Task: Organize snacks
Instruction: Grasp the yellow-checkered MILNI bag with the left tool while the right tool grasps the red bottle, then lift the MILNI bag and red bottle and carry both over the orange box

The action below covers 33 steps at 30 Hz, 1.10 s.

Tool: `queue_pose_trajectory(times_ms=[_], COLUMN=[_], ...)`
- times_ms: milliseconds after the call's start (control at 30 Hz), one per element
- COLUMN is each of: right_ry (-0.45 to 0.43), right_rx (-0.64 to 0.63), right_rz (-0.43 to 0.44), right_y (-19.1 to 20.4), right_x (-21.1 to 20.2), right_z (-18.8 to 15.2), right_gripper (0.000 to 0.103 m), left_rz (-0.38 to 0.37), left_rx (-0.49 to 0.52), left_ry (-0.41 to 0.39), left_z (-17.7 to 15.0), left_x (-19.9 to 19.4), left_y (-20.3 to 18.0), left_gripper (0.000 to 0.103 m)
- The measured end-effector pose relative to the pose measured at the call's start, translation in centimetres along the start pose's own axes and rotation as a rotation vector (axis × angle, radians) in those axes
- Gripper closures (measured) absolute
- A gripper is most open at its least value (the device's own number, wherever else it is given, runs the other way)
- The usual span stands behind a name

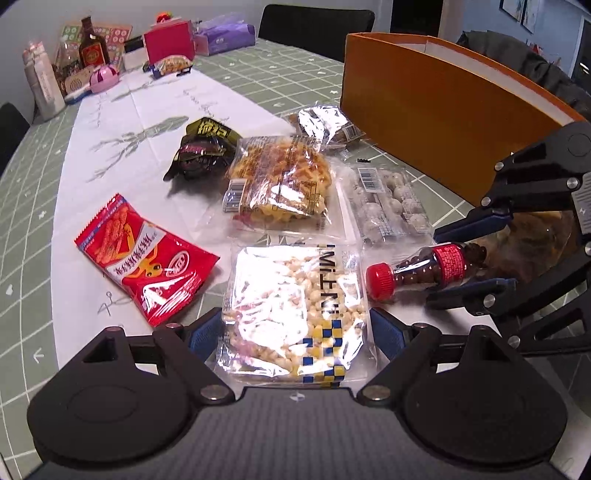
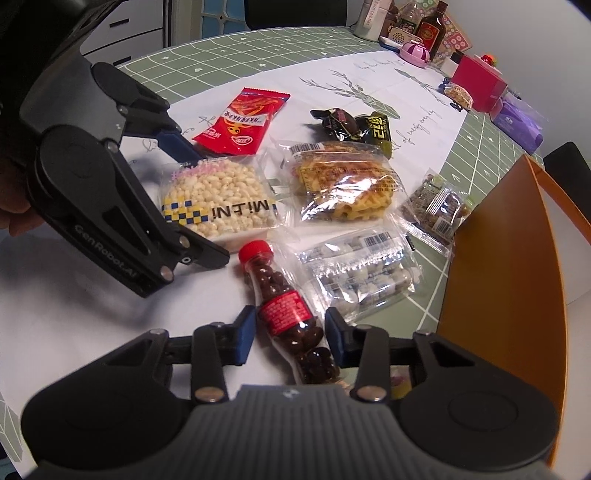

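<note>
Left wrist view: round table [image 1: 33, 229] with a green grid cloth and a white printed runner down the middle; dark chair backs at the top edge, wall art in the upper right. Clutter along the upper left: brown bottle [image 1: 91, 46], pink round container [image 1: 104, 78], red box [image 1: 168, 40], purple tissue pack [image 1: 226, 36].

Snacks sit mid-frame. Left gripper [image 1: 297, 328] straddles the puffed-rice pack [image 1: 291, 314], blue pads at both its sides; can't tell if they press. Red snack bag [image 1: 144, 258] to its left, waffle pack [image 1: 280, 184] above, dark candy bag [image 1: 203, 147] beyond that, white-ball tray pack [image 1: 388, 203] to the right.

Orange box [image 1: 443, 122] stands open in the upper right, its wall just behind a small foil pack [image 1: 325, 125].

Right wrist view: right gripper [image 2: 290, 338] around the chocolate-bean bottle [image 2: 291, 317], lying flat, red cap pointing up-frame. Pads just beside the bottle's sides, narrow gaps visible, not clamped. Left gripper's body fills the left of the frame, partly hiding the table there.
</note>
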State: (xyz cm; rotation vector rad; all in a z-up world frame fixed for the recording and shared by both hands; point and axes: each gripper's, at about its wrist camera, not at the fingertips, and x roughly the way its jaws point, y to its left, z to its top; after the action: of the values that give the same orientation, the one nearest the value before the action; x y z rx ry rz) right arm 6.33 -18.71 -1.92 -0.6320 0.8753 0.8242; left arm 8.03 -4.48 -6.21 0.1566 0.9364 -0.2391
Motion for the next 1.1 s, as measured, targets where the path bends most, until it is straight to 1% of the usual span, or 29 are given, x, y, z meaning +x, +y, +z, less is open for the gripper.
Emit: queue_pose_trajectory(times_ms=[167, 200, 233, 533, 833, 1100], right_ry=[0.000, 0.000, 0.000, -0.002, -0.016, -0.051], right_rx=[0.004, 0.003, 0.002, 0.001, 0.012, 0.062], right_rz=[0.002, 0.002, 0.002, 0.008, 0.005, 0.005], right_y=[0.0, 0.0, -0.1, -0.1, 0.1, -0.4], right_x=[0.1, 0.1, 0.1, -0.4, -1.3, -3.1], right_z=[0.0, 0.0, 0.0, 0.0, 0.3, 0.8], right_gripper=[0.064, 0.064, 0.064, 0.066, 0.069, 0.071], left_rz=[0.001, 0.003, 0.000, 0.034, 0.038, 0.038], left_rx=[-0.014, -0.015, -0.020, -0.010, -0.033, -0.043], left_ry=[-0.004, -0.004, -0.006, 0.013, -0.022, -0.047], left_z=[0.1, 0.2, 0.2, 0.1, 0.1, 0.0], left_x=[0.2, 0.1, 0.1, -0.5, -2.3, -3.5], left_y=[-0.1, 0.0, 0.0, 0.1, 0.5, 0.9], left_gripper=[0.003, 0.005, 0.010, 0.011, 0.011, 0.011])
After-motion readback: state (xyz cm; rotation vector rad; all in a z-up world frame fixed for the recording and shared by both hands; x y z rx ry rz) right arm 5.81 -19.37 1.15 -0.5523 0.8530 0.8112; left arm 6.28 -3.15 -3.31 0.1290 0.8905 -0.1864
